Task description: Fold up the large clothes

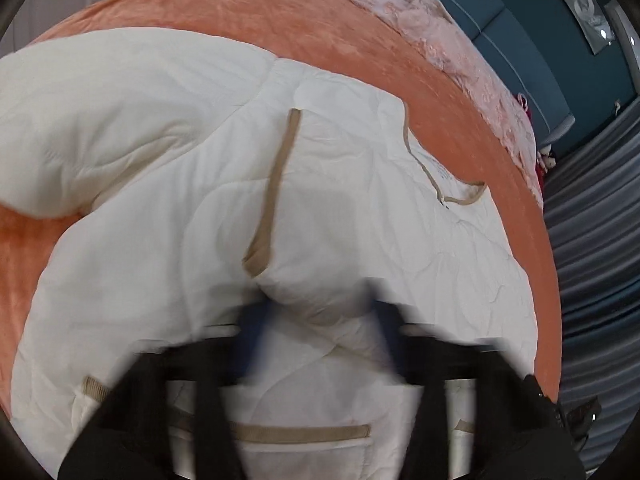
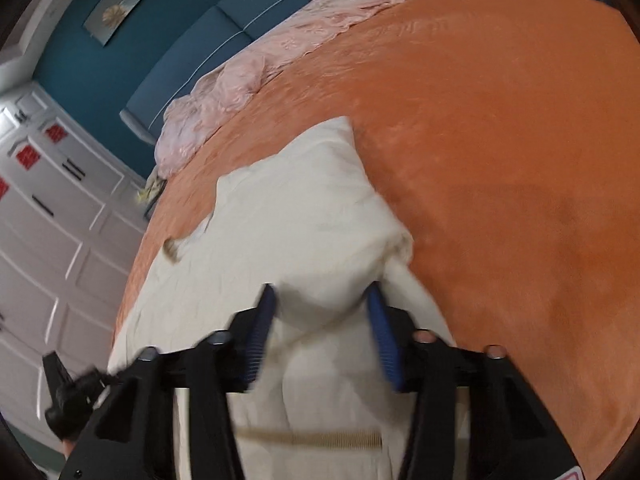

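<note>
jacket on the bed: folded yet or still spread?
Partly folded. The jacket lies on the orange bedspread with one sleeve flopped out to the side and the body bunched, not a neat stack.

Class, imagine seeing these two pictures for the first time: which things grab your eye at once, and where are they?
A puffy white jacket with tan trim sprawls across the orange bedspread, filling the foreground of both views. A crumpled pink lace cover lies along the bed's far edge, before a teal headboard. The right gripper straddles a raised fold of the jacket.
</note>
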The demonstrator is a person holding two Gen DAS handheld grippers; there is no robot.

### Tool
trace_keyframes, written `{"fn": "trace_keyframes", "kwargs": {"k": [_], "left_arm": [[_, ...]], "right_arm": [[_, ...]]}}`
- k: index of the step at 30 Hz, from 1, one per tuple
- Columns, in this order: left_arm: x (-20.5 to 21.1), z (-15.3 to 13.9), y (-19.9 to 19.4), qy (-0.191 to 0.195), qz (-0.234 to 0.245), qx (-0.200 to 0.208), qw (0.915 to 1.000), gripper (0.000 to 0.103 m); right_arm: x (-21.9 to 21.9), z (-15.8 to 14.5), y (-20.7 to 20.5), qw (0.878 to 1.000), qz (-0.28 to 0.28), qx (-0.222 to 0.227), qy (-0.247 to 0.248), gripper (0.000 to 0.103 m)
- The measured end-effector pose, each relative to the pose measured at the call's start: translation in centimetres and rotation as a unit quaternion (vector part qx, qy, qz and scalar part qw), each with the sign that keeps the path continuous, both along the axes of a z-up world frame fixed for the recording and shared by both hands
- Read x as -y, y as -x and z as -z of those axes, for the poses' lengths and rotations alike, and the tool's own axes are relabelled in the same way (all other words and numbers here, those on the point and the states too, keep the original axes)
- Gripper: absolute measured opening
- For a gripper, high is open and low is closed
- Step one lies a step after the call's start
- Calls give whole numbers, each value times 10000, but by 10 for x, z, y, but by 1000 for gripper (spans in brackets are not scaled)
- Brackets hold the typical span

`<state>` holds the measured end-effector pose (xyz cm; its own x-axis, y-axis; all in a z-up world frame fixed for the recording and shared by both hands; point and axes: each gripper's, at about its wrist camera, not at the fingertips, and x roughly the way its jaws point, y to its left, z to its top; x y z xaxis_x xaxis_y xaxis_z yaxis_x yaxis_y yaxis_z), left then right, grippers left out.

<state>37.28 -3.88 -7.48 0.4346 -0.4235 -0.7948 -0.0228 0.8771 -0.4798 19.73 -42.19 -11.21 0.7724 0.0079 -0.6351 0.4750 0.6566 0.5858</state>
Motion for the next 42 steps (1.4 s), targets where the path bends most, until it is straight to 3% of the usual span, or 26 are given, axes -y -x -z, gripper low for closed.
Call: {"fn": "trace_keyframes", "kwargs": {"k": [2, 5, 8, 10, 11, 13, 15, 18, 20, 22, 25, 27, 29, 32, 37, 42], "left_arm": [[0, -10, -4, 53, 19, 170, 9998, 8], [-5, -43, -2, 142, 27, 720, 9973, 7], [-12, -70, 11, -136, -29, 1331, 9910, 7], [-10, -52, 10, -469, 57, 1190, 9918, 7], [-7, -38, 8, -613, 93, 1018, 9929, 7], [-4, -3, 7, -847, 141, 656, 9941, 7], [-3, 15, 13, -902, 154, 708, 9933, 7], [3, 18, 19, -1107, 165, 982, 9889, 9], [4, 20, 23, -1174, 157, 1096, 9869, 9], [5, 19, 26, -1193, 134, 1210, 9854, 9], [7, 22, 30, -1194, 125, 1310, 9841, 9], [7, 23, 31, -1220, 128, 1353, 9832, 9], [9, 24, 33, -1279, 136, 1383, 9820, 9], [9, 25, 33, -1293, 130, 1394, 9817, 9], [9, 26, 33, -1300, 129, 1435, 9810, 9], [10, 28, 35, -1337, 127, 1503, 9795, 10]], "right_arm": [[5, -1, -8, 10000, 28, -2, -23, 11], [-4, -42, -9, 9971, -12, 625, 437, 9], [-23, -67, 0, 9890, -227, 964, 1097, 9], [-29, -50, -11, 9892, -394, 466, 1333, 9], [-27, -31, -18, 9914, -418, 77, 1237, 9], [-23, -7, -21, 9941, -388, -284, 972, 9], [-22, 4, -19, 9949, -354, -374, 861, 9], [-22, 8, -20, 9941, -321, -497, 907, 11], [-25, 5, -17, 9930, -226, -530, 1036, 22], [-36, -7, 0, 9901, 149, -519, 1294, 32], [-60, -35, 38, 9791, 847, -128, 1844, 33], [-80, -52, 30, 9767, 439, 86, 2098, 33], [-106, -62, 5, 9691, -303, -18, 2447, 32], [-133, -47, -33, 9630, -1058, -316, 2457, 26], [-140, -4, -46, 9636, -1183, -830, 2251, 19], [-139, 4, -53, 9632, -1240, -928, 2196, 19]]}}
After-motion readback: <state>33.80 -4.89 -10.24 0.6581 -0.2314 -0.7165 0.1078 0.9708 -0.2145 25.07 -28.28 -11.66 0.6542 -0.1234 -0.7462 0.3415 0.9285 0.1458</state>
